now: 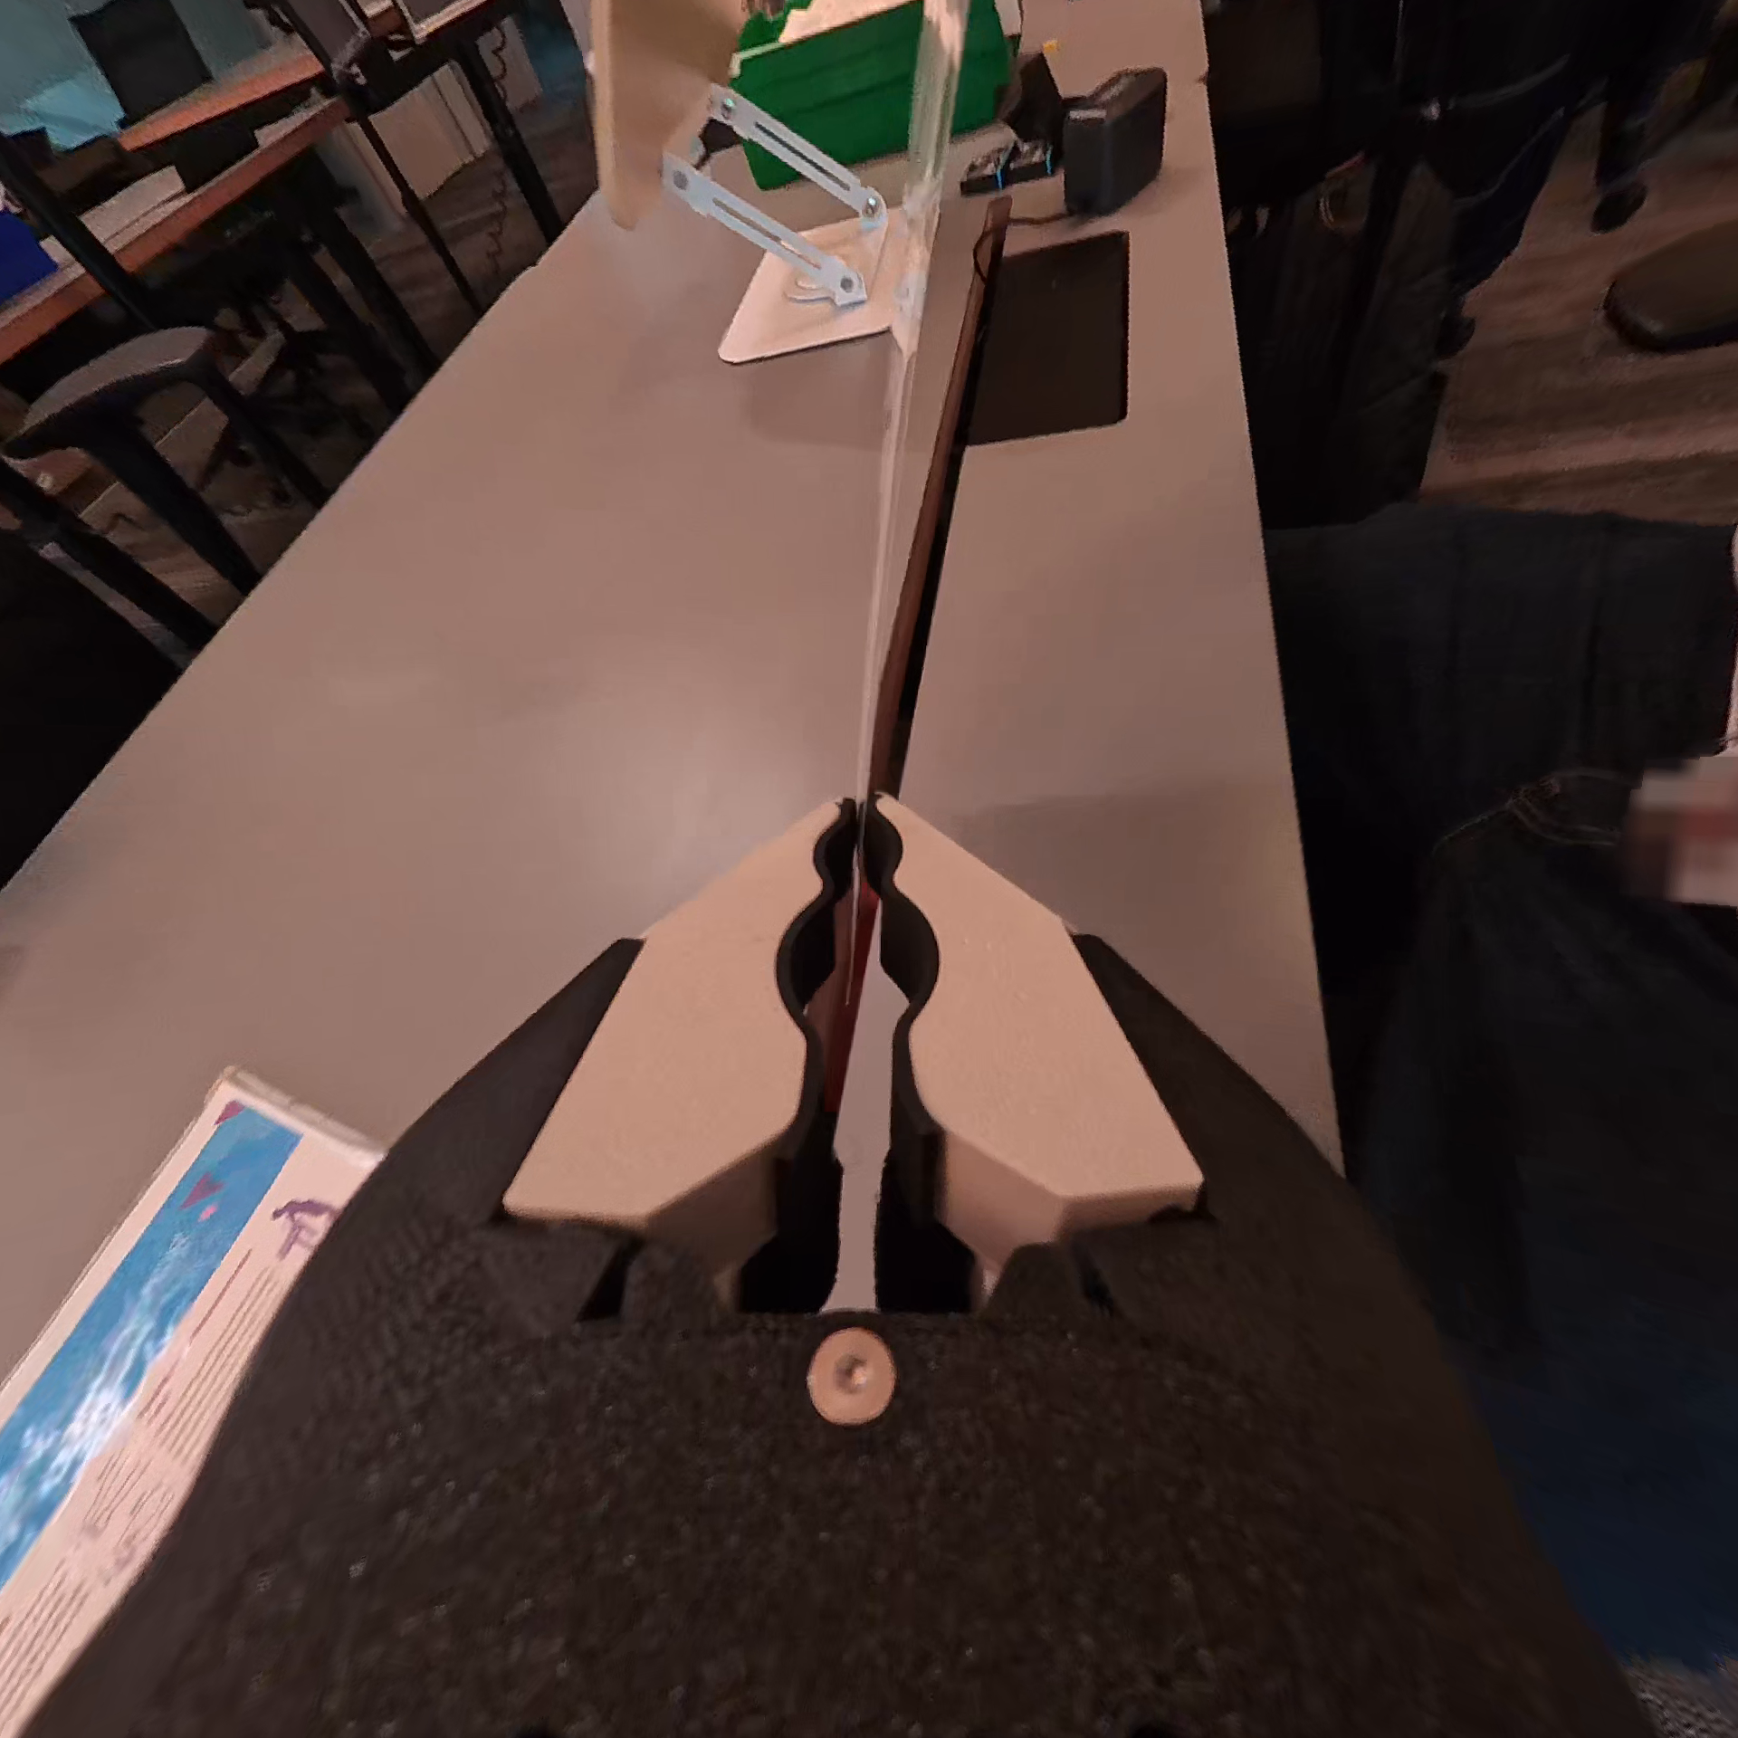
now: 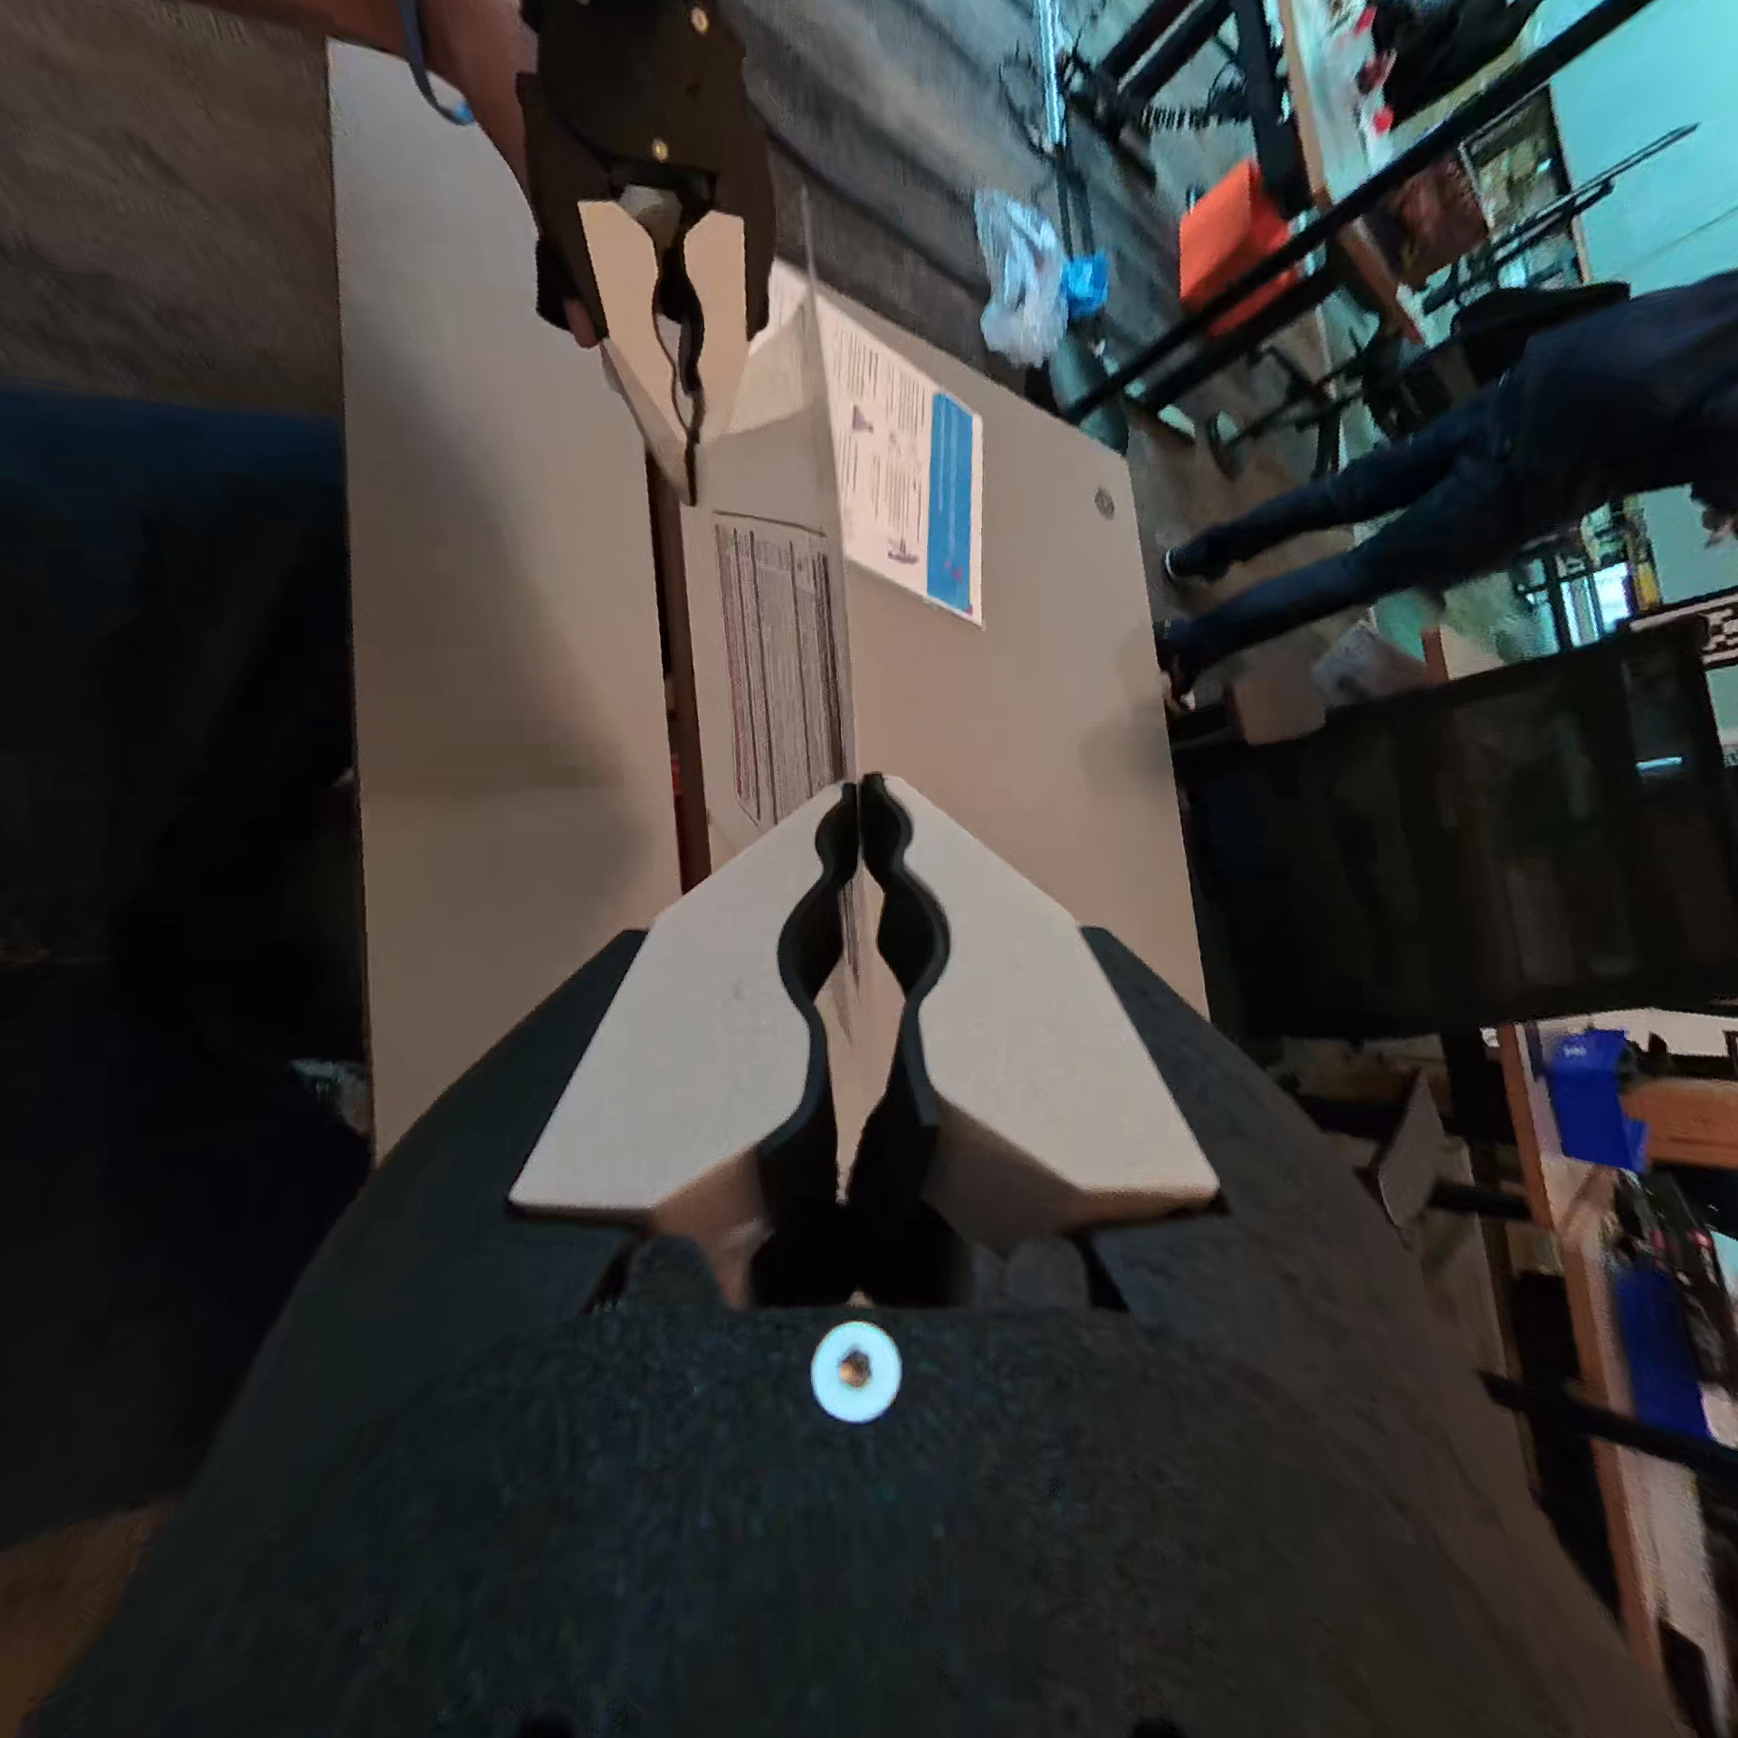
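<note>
Two grippers (image 1: 862, 809) (image 2: 861, 785) pinch one clear sleeve (image 1: 893, 527) edge-on

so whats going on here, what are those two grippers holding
A person works two hand-held grippers over a grey table. The left hand-held gripper is shut on the edge of a thin printed sheet, seen edge-on above a dark red strip. The right hand-held gripper is shut on what looks like the same sheet at its opposite end, so it hangs between them. A blue-and-white printed box lies beside the left one, with a white bracket stand further along.
</note>
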`<state>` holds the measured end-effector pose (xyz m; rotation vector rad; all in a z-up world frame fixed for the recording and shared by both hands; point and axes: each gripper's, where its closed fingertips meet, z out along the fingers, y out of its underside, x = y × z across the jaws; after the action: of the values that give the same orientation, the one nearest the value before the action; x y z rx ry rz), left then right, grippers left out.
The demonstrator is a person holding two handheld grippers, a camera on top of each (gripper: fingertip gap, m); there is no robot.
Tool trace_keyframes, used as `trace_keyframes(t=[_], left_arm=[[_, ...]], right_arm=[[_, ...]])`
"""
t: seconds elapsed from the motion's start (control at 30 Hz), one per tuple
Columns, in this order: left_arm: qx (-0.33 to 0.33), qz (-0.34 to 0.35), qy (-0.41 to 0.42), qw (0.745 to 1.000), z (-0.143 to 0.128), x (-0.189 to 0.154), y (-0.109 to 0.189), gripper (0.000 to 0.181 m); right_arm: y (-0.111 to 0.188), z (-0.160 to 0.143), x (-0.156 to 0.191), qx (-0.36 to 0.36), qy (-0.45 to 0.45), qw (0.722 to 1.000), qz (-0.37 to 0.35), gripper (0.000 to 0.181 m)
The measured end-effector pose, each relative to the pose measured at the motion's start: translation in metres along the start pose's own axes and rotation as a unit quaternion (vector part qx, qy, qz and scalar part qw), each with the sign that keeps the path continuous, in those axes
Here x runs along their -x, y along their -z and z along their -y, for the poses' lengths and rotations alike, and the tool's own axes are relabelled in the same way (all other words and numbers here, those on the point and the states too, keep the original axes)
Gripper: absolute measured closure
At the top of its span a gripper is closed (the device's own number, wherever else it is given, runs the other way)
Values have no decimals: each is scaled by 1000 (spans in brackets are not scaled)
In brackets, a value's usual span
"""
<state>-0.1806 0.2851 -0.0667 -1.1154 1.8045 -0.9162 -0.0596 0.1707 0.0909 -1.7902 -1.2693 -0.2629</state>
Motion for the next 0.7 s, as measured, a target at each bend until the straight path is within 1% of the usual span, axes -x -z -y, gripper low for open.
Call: trace_keyframes(t=[0.17,0.23,0.33,0.43,0.57,0.63,0.7], left_arm=[[18,-1,-38,999,-18,-13,-40,181],[28,-9,-46,998,-26,-17,-52,181],[61,-22,-58,996,-42,-19,-67,181],[92,-37,-66,993,-57,-20,-82,181],[125,-60,-61,989,-69,-22,-94,180],[132,-63,-51,988,-72,-22,-98,175],[136,-73,-31,988,-73,-24,-100,166]], right_arm=[[3,1,28,53,39,998,5,181],[0,-4,39,74,41,996,12,181],[-9,-15,57,101,33,994,37,181],[-18,-28,65,135,45,989,33,181],[-26,-39,72,145,14,988,51,181],[-27,-47,70,155,6,987,48,181],[-29,-52,69,164,1,985,47,181]])
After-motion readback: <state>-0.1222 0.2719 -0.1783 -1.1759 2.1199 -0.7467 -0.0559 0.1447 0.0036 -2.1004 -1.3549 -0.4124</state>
